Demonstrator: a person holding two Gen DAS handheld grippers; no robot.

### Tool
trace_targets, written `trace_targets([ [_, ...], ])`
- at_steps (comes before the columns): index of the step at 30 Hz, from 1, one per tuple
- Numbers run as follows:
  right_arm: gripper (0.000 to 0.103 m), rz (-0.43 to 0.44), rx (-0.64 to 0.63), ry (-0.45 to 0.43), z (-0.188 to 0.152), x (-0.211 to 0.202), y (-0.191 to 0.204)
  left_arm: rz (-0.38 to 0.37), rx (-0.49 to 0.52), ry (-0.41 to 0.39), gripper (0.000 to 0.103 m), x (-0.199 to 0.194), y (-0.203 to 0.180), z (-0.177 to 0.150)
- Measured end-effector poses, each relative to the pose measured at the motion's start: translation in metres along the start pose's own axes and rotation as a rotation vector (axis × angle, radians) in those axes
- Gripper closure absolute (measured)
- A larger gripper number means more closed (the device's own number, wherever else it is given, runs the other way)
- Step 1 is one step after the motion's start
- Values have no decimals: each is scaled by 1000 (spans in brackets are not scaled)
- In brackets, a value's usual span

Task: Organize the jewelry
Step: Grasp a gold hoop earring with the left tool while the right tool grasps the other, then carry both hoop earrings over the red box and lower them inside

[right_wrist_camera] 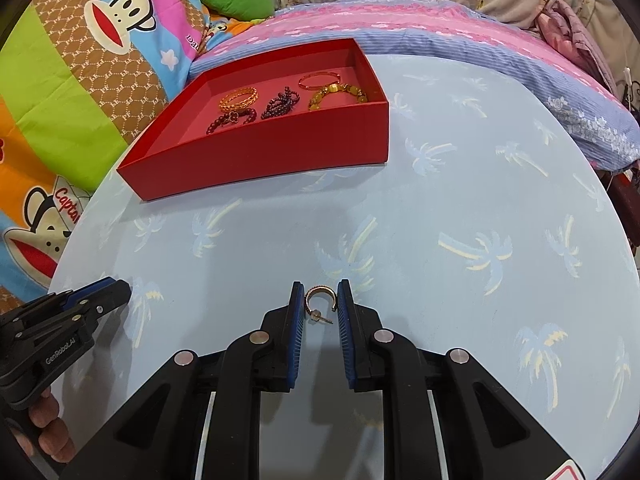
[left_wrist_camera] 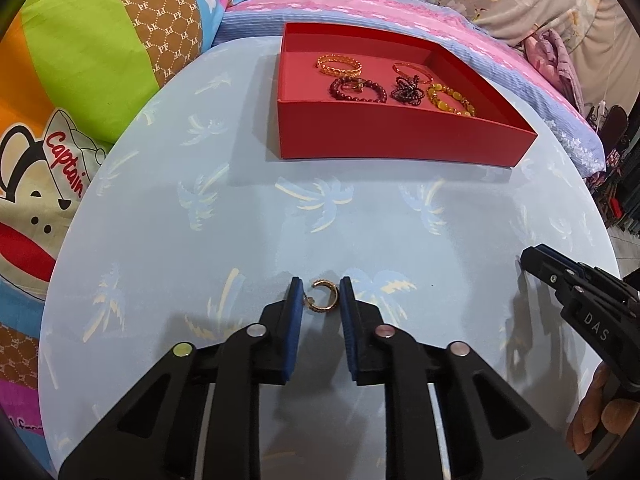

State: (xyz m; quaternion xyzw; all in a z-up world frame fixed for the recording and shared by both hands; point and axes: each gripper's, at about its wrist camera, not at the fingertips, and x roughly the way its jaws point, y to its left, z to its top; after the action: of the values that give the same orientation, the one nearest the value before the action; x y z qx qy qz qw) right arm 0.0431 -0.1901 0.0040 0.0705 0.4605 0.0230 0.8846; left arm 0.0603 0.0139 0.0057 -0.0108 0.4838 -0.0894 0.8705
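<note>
A small gold hoop earring (left_wrist_camera: 323, 296) lies on the pale blue table between the pads of my left gripper (left_wrist_camera: 320, 294), whose jaws stand just wider than it. A second gold hoop earring (right_wrist_camera: 318, 302) lies between the pads of my right gripper (right_wrist_camera: 319, 300), jaws likewise close around it. Whether the pads touch either earring I cannot tell. A red tray (left_wrist_camera: 400, 136) at the back holds gold bangles, dark beaded bracelets and a yellow beaded bracelet; it also shows in the right wrist view (right_wrist_camera: 260, 152).
The round table (left_wrist_camera: 240, 220) has a palm-print cover. Colourful cartoon bedding (left_wrist_camera: 80, 80) and a pink-blue quilt (right_wrist_camera: 480, 32) surround its far edge. The right gripper's body (left_wrist_camera: 580, 300) shows in the left wrist view, and the left gripper's body (right_wrist_camera: 60, 328) in the right wrist view.
</note>
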Motion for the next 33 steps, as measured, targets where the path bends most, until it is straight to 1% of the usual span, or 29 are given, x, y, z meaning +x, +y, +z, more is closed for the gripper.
trace_targets([
  [10, 87, 23, -15, -4, -5, -10, 10, -25, 10, 4, 85, -4, -7, -2],
  [21, 87, 68, -40, -45, 1, -32, 24, -41, 37, -23, 85, -18, -21, 6],
  [33, 87, 92, -45, -117, 27, -56, 29, -54, 68, -93, 85, -35, -43, 43],
])
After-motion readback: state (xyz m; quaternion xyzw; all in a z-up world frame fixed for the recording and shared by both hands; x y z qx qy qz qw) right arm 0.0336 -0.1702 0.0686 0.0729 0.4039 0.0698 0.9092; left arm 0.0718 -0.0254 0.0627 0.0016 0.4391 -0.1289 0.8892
